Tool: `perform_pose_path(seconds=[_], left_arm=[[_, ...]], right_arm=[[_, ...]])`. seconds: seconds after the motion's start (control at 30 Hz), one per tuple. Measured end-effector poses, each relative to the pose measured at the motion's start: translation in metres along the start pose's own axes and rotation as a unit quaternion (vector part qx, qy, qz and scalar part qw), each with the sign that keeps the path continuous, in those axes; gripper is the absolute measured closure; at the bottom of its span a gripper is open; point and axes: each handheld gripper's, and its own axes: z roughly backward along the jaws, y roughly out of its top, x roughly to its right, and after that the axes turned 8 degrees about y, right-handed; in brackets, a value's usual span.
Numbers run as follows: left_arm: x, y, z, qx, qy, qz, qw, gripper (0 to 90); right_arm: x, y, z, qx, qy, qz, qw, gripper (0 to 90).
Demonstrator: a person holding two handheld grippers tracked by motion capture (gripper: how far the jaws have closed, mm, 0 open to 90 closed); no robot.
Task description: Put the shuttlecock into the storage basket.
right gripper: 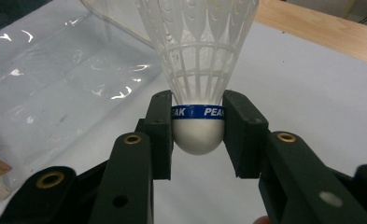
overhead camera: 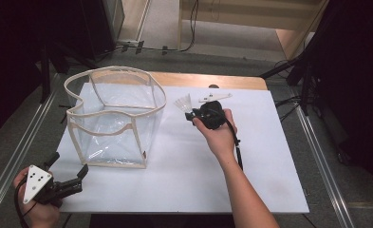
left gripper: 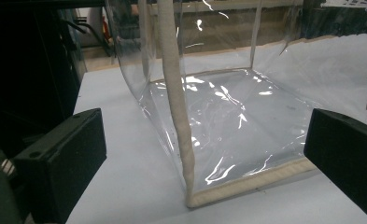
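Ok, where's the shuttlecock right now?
The shuttlecock is clamped by its cork in the right gripper, right of the clear bag, skirt toward it.

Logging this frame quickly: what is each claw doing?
Left claw: open, holding nothing, beside the clear bag.
Right claw: shut on the shuttlecock, gripping its cork base.

One clear plastic bag [overhead camera: 115,118] with cream trim stands on the white worktop [overhead camera: 184,180]. One white shuttlecock [right gripper: 200,70] with a blue band. Two claws: the left claw [overhead camera: 69,172] and the right claw [right gripper: 198,126].
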Motion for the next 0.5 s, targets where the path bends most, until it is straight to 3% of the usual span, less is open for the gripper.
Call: perform_pose_path(seconds=[0.5], left_arm=[[0.0,0.0,0.0,0.001,0.001,0.001,1.0,0.0]], right_arm=[[-0.005,0.016,0.014,0.023,0.0,0.007,0.9997,62.9]])
